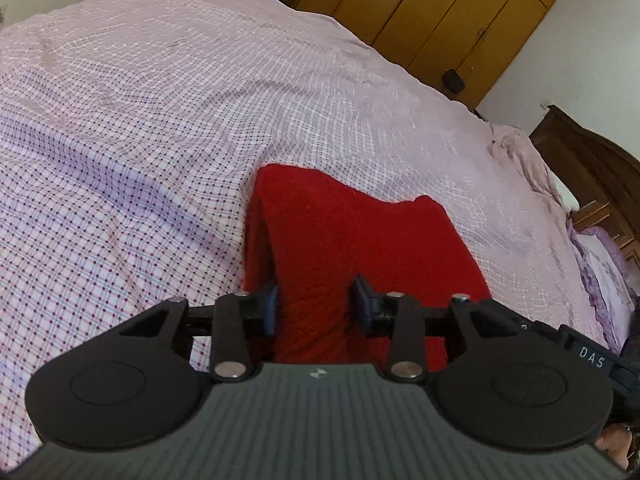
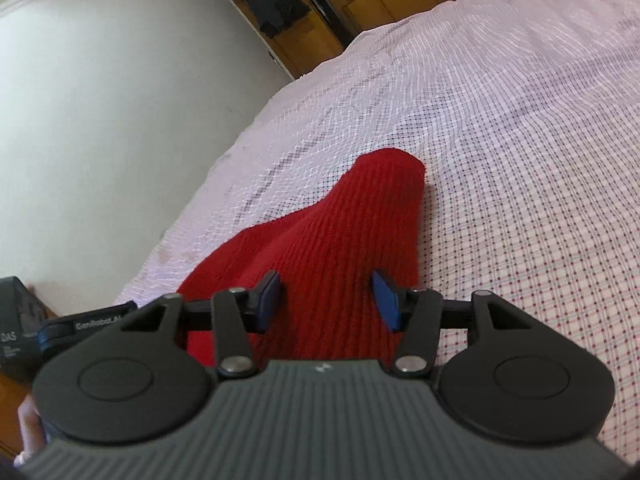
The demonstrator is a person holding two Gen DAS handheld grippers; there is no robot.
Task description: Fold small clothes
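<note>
A small red knitted garment [image 1: 344, 240] lies on the pink checked bedspread [image 1: 160, 120], partly folded, with a raised fold along its left side. My left gripper [image 1: 316, 304] is open, its blue-padded fingers spread just above the near part of the garment. In the right wrist view the same red garment [image 2: 344, 232] stretches away from me, its far end narrow and rounded. My right gripper [image 2: 328, 300] is open over its near end, holding nothing.
The bedspread [image 2: 520, 120] covers a wide bed. Wooden wardrobes [image 1: 460, 12] stand beyond the far edge. A dark wooden headboard [image 1: 592, 168] and pillows are at the right. A white wall [image 2: 100, 100] runs beside the bed's left edge.
</note>
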